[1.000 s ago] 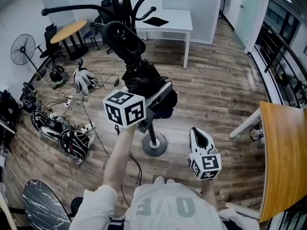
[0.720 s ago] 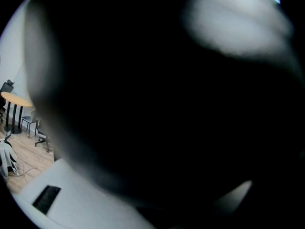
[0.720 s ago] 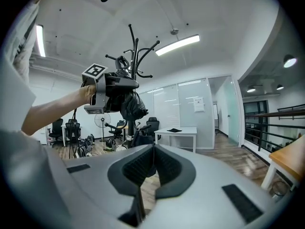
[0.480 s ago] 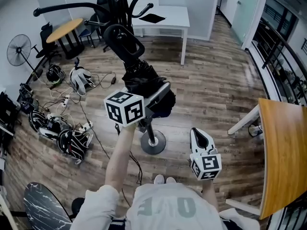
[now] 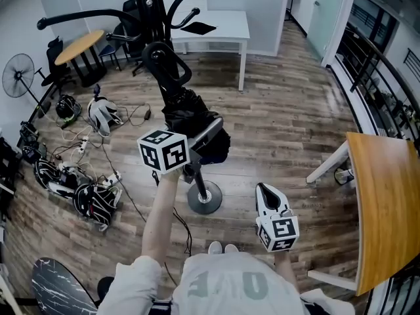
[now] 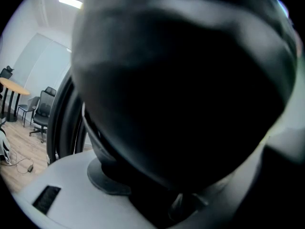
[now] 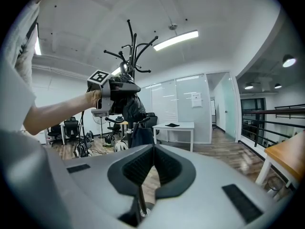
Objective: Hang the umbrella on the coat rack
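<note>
While my left gripper (image 5: pixel 202 136) pinches the black umbrella (image 5: pixel 187 110) between its jaws beside the coat rack (image 5: pixel 146 8), my right gripper (image 5: pixel 266 190) apart from it, jaws pressed together.

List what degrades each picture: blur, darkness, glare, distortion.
Head view: sharp and evenly lit, but wide-angle bending curves the room's edges, and glare streaks the wood floor. Left gripper view: the umbrella crowds the lens, a dark, unfocused mass hiding nearly everything. Right gripper view: fisheye with black corners; the ceiling light is blown out, and the coat rack reads as a silhouette.
</note>
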A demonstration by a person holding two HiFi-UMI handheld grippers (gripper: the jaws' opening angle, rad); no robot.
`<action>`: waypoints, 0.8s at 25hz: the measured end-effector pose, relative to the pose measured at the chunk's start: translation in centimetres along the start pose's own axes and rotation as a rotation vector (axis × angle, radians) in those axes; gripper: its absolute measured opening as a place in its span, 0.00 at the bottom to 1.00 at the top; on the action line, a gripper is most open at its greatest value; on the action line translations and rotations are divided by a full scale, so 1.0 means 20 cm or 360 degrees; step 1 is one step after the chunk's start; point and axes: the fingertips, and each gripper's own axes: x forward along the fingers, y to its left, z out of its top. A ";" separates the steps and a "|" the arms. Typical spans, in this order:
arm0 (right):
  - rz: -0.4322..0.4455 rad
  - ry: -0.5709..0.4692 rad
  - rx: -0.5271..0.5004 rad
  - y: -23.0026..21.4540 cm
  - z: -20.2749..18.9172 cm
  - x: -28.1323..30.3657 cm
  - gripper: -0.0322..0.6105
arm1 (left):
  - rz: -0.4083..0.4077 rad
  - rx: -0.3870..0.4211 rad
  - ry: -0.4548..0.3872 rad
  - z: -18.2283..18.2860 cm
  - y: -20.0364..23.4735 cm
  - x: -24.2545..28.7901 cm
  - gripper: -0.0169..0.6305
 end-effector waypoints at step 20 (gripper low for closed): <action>0.0032 0.0011 0.0014 0.05 -0.03 -0.05 0.10 | 0.0135 0.0099 -0.0111 0.00 0.16 -0.10 0.49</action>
